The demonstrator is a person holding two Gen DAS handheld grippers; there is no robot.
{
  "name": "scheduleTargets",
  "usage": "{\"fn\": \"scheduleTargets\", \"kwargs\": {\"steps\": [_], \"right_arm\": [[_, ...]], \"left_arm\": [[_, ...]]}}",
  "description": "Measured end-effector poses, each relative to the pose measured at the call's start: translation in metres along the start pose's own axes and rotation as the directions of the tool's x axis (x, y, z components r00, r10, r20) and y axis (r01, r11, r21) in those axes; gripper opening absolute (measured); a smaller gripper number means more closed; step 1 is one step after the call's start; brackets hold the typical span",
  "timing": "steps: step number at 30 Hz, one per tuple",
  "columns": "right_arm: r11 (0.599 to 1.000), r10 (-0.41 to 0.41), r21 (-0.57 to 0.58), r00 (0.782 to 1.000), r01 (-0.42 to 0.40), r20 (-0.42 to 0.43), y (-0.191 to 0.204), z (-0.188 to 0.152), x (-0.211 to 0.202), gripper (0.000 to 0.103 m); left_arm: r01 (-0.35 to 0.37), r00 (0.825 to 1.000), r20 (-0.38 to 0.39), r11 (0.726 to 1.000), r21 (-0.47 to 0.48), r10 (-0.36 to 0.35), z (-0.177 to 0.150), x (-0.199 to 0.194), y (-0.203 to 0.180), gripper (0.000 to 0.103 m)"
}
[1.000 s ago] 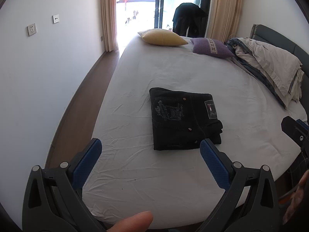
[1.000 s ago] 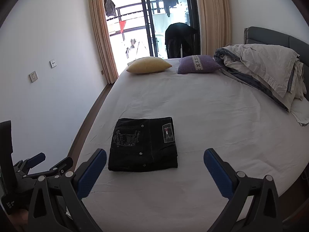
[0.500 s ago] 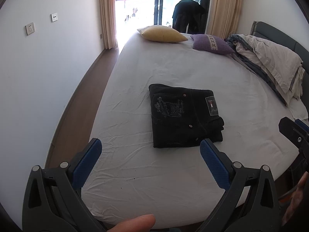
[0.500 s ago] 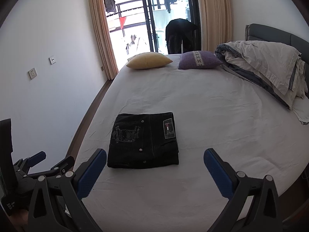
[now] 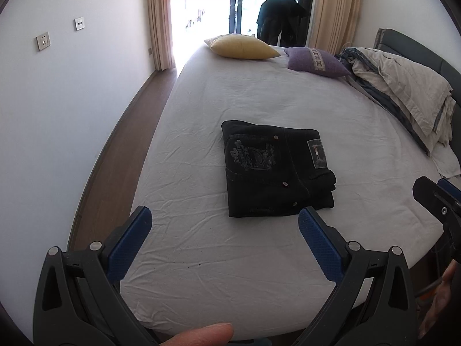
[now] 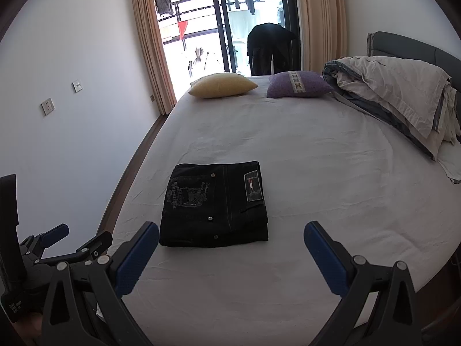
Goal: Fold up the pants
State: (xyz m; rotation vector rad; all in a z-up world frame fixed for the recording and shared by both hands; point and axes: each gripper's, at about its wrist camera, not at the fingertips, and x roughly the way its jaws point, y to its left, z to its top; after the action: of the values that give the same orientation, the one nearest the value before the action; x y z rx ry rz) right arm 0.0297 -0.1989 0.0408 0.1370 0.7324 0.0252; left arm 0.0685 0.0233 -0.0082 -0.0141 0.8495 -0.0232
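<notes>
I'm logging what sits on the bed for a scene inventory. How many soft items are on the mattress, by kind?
Folded black pants: 1
Pillows: 2, a yellow pillow and a purple pillow
Bundled duvet by the headboard: 1
Total: 4

A white-sheeted bed (image 6: 317,158) fills the room. White wall (image 6: 86,86) with two sockets (image 6: 47,106) on the left, brown floor (image 5: 115,150) below. Beige curtains (image 6: 149,43) frame a bright balcony door (image 6: 207,28). Two pillows (image 6: 223,85) and a heaped duvet (image 6: 397,92) lie by the grey headboard (image 6: 409,44).
</notes>
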Motion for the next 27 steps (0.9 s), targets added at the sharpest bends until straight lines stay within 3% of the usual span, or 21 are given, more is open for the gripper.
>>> {"fn": "scheduleTargets", "kwargs": {"steps": [27], "right_arm": [[1.000,0.007,0.000,1.000,-0.007,-0.009,0.0005,-0.0058,0.0032,0.103]], "left_arm": [[-0.002,1.000,-0.003,1.000,0.000,0.002,-0.0022,0.0028,0.0006,0.103]]}}
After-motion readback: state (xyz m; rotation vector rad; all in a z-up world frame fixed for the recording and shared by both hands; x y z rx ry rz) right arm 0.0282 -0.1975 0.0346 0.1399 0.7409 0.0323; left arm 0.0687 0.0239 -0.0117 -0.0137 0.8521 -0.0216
